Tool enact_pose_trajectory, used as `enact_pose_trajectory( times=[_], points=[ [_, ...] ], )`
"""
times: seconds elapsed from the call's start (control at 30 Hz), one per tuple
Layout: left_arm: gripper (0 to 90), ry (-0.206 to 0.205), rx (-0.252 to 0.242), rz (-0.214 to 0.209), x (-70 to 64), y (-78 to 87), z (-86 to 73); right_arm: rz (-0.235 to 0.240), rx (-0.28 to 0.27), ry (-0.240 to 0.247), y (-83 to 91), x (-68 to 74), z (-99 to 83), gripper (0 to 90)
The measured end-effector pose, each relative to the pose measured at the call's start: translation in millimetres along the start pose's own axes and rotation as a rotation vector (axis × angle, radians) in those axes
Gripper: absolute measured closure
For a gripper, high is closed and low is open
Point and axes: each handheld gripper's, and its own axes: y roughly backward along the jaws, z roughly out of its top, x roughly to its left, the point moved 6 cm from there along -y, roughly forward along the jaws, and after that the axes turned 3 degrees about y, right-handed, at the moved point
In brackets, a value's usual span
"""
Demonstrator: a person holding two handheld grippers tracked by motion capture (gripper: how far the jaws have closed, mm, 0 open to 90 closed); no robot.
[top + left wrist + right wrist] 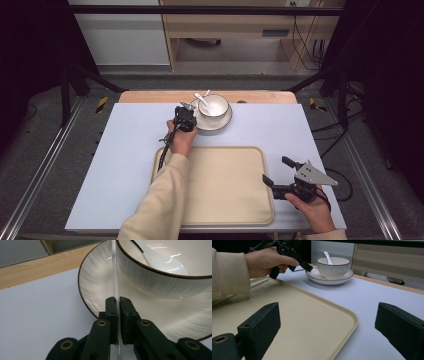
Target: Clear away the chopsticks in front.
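A white bowl [214,106] [170,280] [333,267] with a white spoon [201,98] [160,258] [327,257] in it stands on a white plate [212,126] [97,282] [322,278] at the back of the table. My left gripper [188,108] [117,300] is at the plate's left rim, shut on a thin white stick [114,270] that runs upright past the bowl's side. My right gripper [276,171] [328,307] stands open and empty at the right edge of the beige tray [225,190] [299,315].
The tray lies on a pale mat [125,150] that covers most of the table. A strip of bare wood [150,96] shows behind the mat. The left forearm in a cream sleeve [160,200] crosses the tray's left side.
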Motion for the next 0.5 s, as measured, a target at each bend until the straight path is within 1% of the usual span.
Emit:
enact_pose_trajectory(
  times=[0.07,0.13,0.3,0.37,0.5],
  points=[
    [85.6,0.004,-0.01,0.008,2.8,3.2,1.2,0.001,0.0,0.005,-0.1,-0.1,-0.1,6.6],
    [85.7,0.026,-0.027,0.012,7.8,9.9,2.3,0.002,-0.001,0.012,-0.2,-0.6,-0.2,6.6],
    [85.7,0.036,-0.043,0.03,19.5,25.3,2.8,0.001,0.001,0.01,-0.4,-0.2,-0.2,6.6],
    [85.7,0.059,-0.062,0.038,25.0,34.6,1.2,0.0,-0.003,0.005,-0.1,0.1,0.5,6.6],
    [85.7,0.08,-0.073,0.048,29.4,52.3,-6.5,-0.001,-0.008,0.006,0.0,-0.1,1.2,6.6]
  ],
)
